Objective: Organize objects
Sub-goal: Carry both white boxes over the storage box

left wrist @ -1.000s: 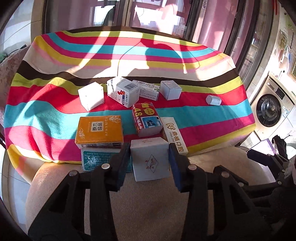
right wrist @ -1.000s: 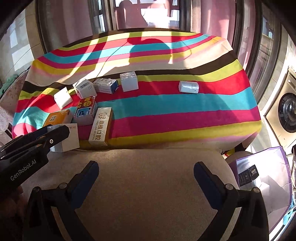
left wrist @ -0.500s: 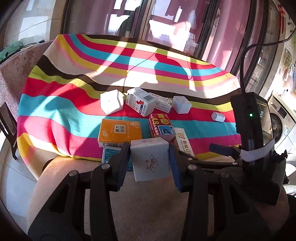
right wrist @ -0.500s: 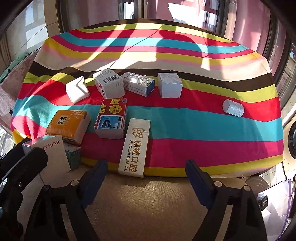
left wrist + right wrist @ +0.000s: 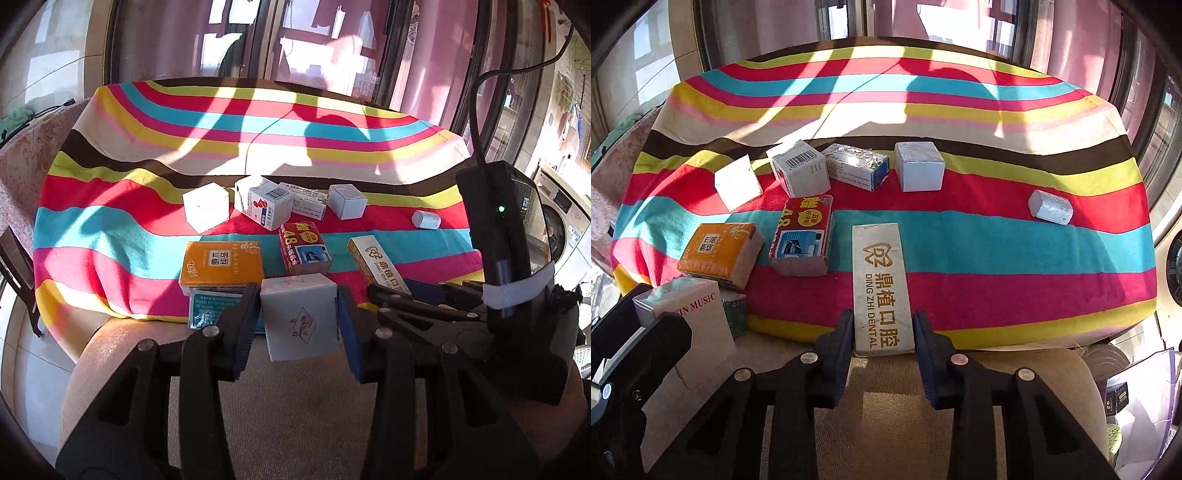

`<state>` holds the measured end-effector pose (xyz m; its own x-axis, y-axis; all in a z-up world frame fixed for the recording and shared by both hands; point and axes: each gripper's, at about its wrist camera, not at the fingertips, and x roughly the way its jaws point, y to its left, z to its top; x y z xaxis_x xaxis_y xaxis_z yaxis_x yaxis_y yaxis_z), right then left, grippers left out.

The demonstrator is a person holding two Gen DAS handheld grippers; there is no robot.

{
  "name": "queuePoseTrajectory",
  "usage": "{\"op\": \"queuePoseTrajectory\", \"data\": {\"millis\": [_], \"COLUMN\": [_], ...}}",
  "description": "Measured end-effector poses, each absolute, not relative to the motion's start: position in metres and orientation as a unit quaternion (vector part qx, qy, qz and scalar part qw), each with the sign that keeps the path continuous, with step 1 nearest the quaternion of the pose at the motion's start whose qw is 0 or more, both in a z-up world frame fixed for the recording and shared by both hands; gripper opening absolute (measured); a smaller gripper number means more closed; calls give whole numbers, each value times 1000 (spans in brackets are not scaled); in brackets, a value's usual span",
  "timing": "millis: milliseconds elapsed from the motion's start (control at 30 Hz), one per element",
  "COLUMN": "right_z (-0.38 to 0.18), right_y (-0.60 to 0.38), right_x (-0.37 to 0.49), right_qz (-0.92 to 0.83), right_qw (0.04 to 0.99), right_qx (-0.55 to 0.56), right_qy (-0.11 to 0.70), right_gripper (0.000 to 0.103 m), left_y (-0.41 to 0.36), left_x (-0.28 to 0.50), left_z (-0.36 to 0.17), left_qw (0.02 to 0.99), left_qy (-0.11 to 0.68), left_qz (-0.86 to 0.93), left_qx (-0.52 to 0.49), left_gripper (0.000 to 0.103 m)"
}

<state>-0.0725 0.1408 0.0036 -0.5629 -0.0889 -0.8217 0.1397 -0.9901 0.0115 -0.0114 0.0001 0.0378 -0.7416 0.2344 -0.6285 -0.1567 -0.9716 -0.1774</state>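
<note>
Striped cloth [image 5: 997, 236] strewn with boxes. Dental box [image 5: 881, 288] lying dead ahead, long axis running away between the right gripper [image 5: 882, 332] pads, nearly closed, contact unclear. White carton [image 5: 299, 321] clamped by the left gripper [image 5: 299, 325].

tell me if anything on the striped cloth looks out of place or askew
The small white roll-shaped packet lies alone on the red stripe, well right of the other boxes. In the back row, the barcode carton and the plain white cube sit tilted and skewed against the square grey-white box. Nothing looks spilled or damaged.
</note>
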Motion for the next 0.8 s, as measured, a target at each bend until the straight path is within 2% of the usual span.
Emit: {"op": "queuePoseTrajectory", "data": {"millis": [500, 800], "right_z": [31, 33], "right_y": [233, 287], "right_x": [-10, 27], "right_qz": [-909, -909], "right_qw": [-18, -66], "right_qx": [415, 406], "right_qy": [-35, -68], "right_gripper": [33, 33], "left_y": [73, 124], "left_x": [4, 13], "left_z": [45, 47], "left_qw": [180, 256], "left_qy": [0, 12], "left_qz": [920, 900], "left_qx": [-349, -352], "left_gripper": [46, 46]}}
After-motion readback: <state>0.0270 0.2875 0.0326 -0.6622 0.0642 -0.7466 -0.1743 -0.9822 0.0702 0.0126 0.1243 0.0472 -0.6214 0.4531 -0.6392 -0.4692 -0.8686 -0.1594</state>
